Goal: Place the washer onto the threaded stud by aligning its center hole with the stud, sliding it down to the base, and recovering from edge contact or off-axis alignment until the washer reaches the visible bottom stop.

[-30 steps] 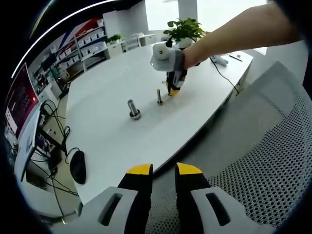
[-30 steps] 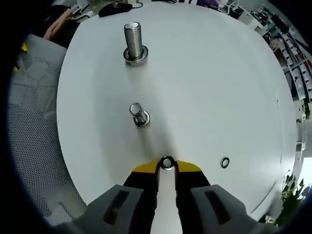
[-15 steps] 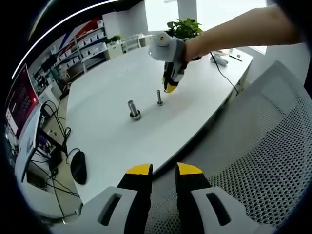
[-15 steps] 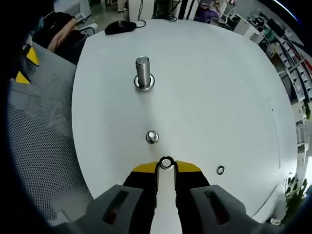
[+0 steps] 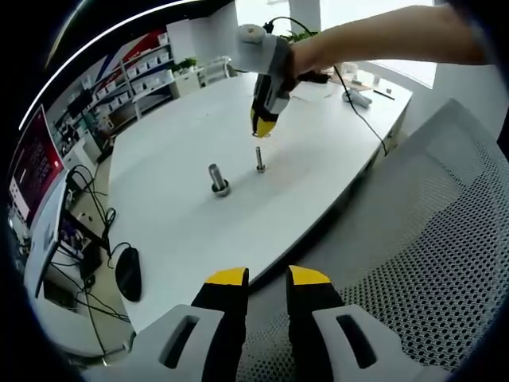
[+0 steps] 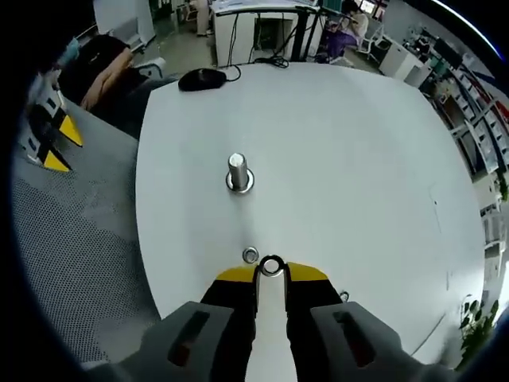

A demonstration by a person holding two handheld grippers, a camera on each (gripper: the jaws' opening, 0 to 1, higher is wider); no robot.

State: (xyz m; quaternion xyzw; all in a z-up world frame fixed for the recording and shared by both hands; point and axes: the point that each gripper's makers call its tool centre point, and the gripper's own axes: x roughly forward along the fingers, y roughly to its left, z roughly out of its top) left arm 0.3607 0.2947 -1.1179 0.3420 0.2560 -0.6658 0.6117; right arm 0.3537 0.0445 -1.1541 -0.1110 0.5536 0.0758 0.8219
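Right gripper (image 6: 271, 274), nearest in its own view: jaws pressed on the washer (image 6: 271, 266), pinched at the rim with the centre hole showing clear beyond the tips. It hangs just above and beside the small threaded stud (image 6: 250, 255); the larger stud (image 6: 239, 173) stands farther off on the white table (image 6: 342, 159). Judgement: a thin steel ring, light, stiff, slick, likely to tip or slip if pinched shallow, so an edge grip leaving the hole free suits. Left gripper (image 5: 266, 278) idles over a mesh chair (image 5: 413, 263), jaws slightly apart, holding nothing. A mouse (image 6: 202, 78) lies at the table's far edge.
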